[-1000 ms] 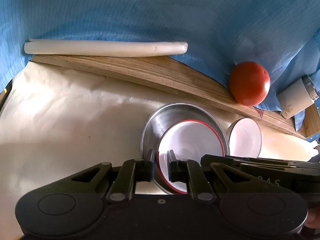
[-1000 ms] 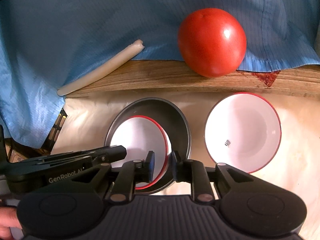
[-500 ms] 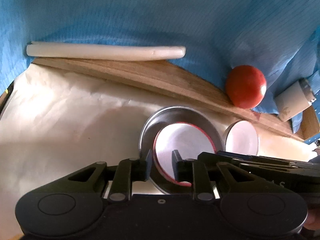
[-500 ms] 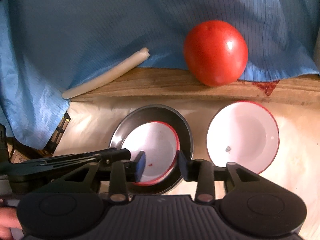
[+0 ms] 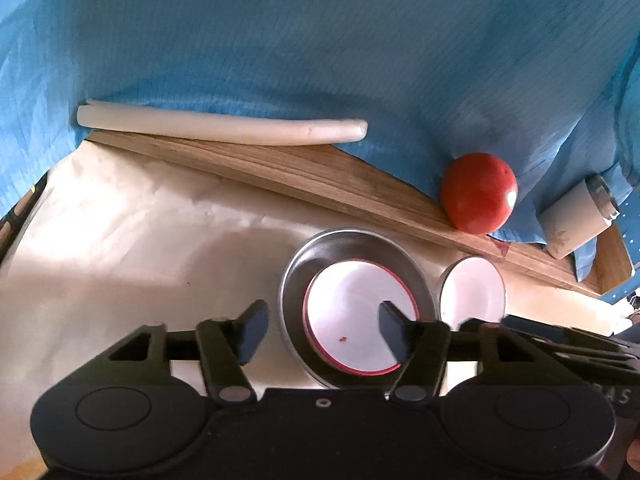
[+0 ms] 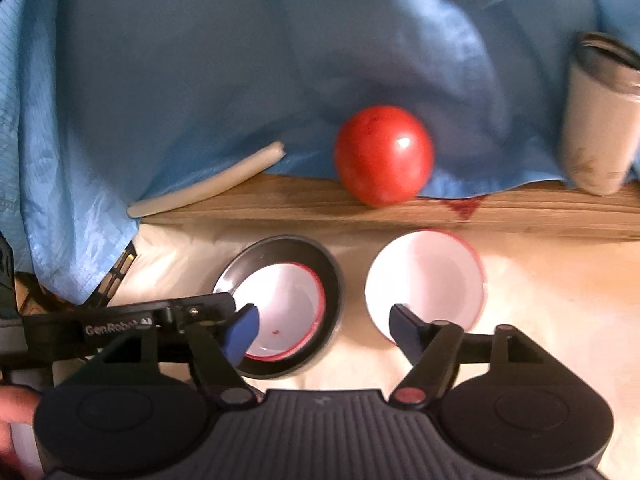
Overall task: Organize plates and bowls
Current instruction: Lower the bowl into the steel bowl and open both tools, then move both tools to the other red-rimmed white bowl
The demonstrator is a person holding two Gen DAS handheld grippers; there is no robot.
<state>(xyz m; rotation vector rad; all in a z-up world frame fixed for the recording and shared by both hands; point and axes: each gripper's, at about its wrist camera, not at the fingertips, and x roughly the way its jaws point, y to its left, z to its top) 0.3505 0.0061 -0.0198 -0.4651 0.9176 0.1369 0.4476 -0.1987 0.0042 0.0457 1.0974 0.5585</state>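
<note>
1. I have the left gripper [image 5: 320, 330] opening, jaws straddling the near rim of the round grey metal pan [image 5: 356, 306]. Pads are clear of it and nothing is gripped.
2. Right gripper [image 6: 323, 330] is opening too. It hangs above the gap between the pan [image 6: 280, 306] and the loose bowl, holding nothing.
3. The white red-rimmed bowl nested in the pan [image 5: 360, 318] sits off-centre, toward the pan's near-right wall. My read is that it has been dropped in to stack, so both claws let go.
4. It's a glossy white enamel-look bowl with a thin red lip and one small red speck on the floor.
5. The second white red-rimmed bowl [image 6: 426, 286] stands just right of the pan, apart from it and upright. Likely the next one to stack.
6. Behind the pan, a round red tomato [image 6: 384, 156] sits on the wooden board edge [image 6: 400, 206].
</note>
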